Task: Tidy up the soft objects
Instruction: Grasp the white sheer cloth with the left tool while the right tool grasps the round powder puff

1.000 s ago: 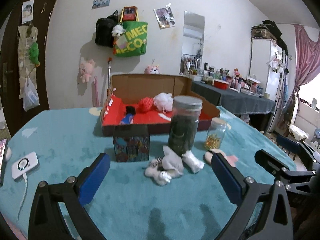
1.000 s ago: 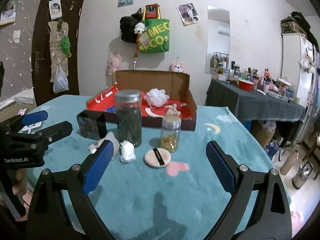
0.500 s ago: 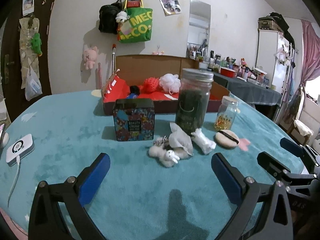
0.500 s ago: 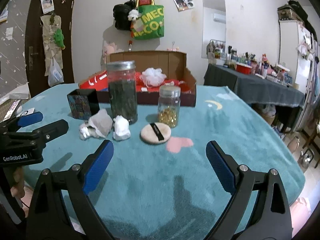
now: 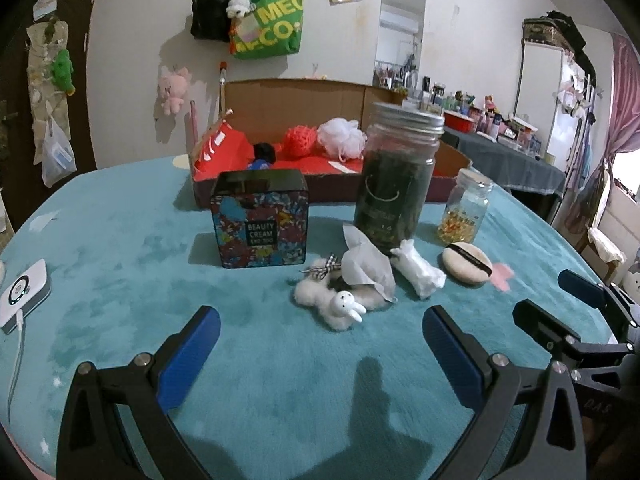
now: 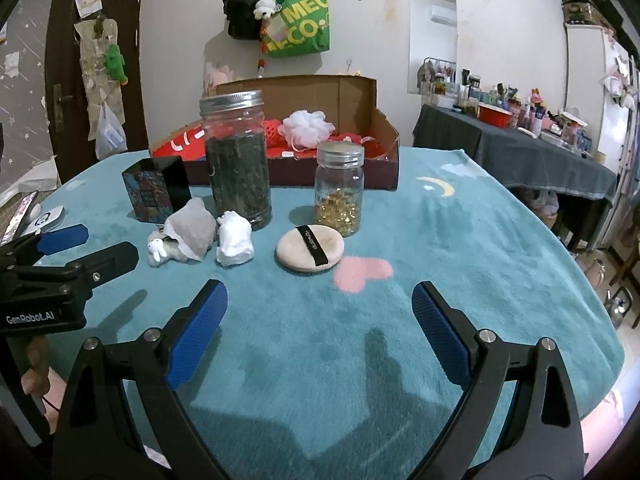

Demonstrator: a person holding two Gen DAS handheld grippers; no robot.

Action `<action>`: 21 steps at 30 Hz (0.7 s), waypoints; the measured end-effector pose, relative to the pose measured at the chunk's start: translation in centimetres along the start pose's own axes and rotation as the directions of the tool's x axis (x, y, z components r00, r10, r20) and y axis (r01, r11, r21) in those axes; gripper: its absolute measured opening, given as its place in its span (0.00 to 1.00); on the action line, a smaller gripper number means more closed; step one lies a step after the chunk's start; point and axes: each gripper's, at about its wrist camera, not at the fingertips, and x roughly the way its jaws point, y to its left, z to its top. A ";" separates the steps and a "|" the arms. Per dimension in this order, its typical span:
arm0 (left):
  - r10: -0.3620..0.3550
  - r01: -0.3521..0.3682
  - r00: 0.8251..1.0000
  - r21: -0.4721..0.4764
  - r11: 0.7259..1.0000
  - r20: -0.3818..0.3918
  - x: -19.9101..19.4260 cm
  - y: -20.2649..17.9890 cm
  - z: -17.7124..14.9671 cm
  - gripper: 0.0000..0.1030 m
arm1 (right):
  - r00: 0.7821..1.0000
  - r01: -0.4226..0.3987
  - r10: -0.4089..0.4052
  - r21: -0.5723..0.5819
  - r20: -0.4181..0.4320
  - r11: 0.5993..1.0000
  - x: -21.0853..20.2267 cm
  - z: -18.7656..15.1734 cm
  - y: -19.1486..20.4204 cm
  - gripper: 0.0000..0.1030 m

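Both grippers lower and closer to the pile than 0.5 s ago; objects read larger in both wrist views, none of them has shifted on the cloth.

Left gripper [image 5: 321, 322]: jaws wide apart, empty, hovering over the teal tablecloth [image 5: 120, 264]. Just ahead of the gap, slightly toward the right finger: fluffy bunny plush [image 5: 340, 305], with a grey crumpled pouch [image 5: 366, 266] lying on it. White wad [image 5: 418, 270] just right of the pouch, touching or nearly so.

Right gripper [image 6: 320, 300]: jaws wide apart, empty. Powder puff [image 6: 310, 247] sits ahead of the gap, left of centre. Plush, pouch and white wad lie ahead of its left finger.

Behind the soft items: beauty cream box [image 5: 260, 218], tall dark jar [image 5: 396, 176], small jar of gold capsules [image 6: 339, 195], all upright.

Farthest: open cardboard box [image 5: 288, 98] with red lining, holding a white mesh pouf [image 5: 342, 138], a red ball [image 5: 299, 141] and a dark item I can't identify.
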 end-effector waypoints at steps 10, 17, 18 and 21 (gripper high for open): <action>-0.040 0.042 0.993 0.017 0.999 -0.115 3.0 0.4 1.9 0.98 | 0.994 -0.027 0.026 -0.003 -0.105 1.000 3.2 1.9 -0.8 0.92; -0.075 0.083 0.990 0.062 0.995 -0.120 3.6 -0.4 3.3 0.89 | 0.986 -0.043 0.037 -0.033 -0.160 0.999 5.0 3.3 -0.9 0.92; -0.080 0.089 0.989 0.067 0.994 -0.121 3.7 -0.5 3.5 0.89 | 0.985 -0.048 0.041 -0.039 -0.169 0.998 5.3 3.6 -0.9 0.92; -0.092 0.105 0.986 0.092 0.990 -0.136 4.3 -1.2 3.8 0.84 | 0.979 -0.058 0.045 -0.059 -0.201 0.997 6.1 4.1 -1.0 0.92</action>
